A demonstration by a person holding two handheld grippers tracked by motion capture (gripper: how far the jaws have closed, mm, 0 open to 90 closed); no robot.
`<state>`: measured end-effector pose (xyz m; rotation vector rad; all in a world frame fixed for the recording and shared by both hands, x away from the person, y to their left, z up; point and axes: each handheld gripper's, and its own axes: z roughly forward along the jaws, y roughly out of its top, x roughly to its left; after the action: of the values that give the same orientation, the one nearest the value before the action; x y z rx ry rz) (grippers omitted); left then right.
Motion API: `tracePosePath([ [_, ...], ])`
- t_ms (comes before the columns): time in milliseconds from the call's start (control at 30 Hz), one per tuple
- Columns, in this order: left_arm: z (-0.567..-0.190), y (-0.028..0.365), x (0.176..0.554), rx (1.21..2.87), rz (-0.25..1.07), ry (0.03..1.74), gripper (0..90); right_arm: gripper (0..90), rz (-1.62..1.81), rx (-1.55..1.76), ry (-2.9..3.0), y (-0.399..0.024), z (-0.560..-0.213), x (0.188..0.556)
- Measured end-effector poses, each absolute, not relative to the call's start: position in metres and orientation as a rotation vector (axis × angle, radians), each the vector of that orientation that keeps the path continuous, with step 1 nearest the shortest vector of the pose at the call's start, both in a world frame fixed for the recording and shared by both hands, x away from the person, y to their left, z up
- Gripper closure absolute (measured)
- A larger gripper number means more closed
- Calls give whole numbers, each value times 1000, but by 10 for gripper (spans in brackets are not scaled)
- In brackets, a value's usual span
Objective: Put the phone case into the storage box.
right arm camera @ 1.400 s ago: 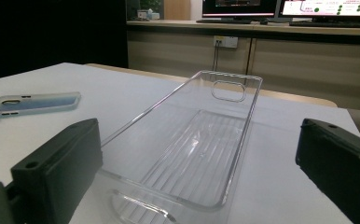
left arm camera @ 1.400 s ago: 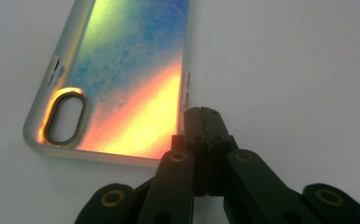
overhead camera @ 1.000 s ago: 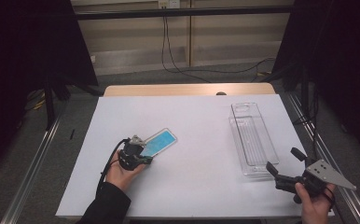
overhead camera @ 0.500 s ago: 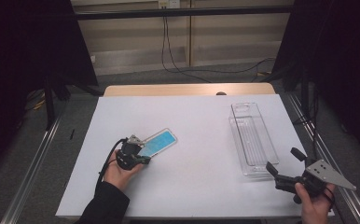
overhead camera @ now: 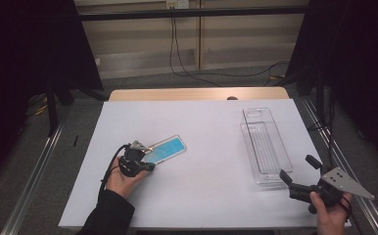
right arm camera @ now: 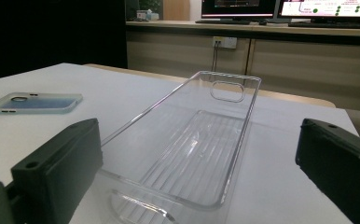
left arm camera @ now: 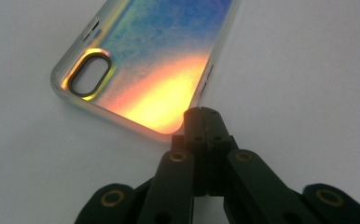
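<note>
Pinching my left gripper [left arm camera: 205, 122] tight, jaws pressed together at the near corner of the phone case [left arm camera: 155, 60]; whether they nip its rim I cannot tell. Case lies flat, left of the table's [overhead camera: 201, 196] middle. My right gripper [overhead camera: 297, 169] gapes wide at the near-right corner, just beside the clear tray [overhead camera: 265, 142] along the right edge.

High view overhead; gripper views close, low; phone case [overhead camera: 165, 149] shared.
</note>
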<state>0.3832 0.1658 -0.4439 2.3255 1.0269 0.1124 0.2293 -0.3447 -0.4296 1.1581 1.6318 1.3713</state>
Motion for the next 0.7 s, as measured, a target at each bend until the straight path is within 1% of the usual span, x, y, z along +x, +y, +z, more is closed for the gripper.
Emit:
tracePosePath([
  [700,-444,170,393,2317,144,1072,900,0,1370,1155,1635,-344,-429,229],
])
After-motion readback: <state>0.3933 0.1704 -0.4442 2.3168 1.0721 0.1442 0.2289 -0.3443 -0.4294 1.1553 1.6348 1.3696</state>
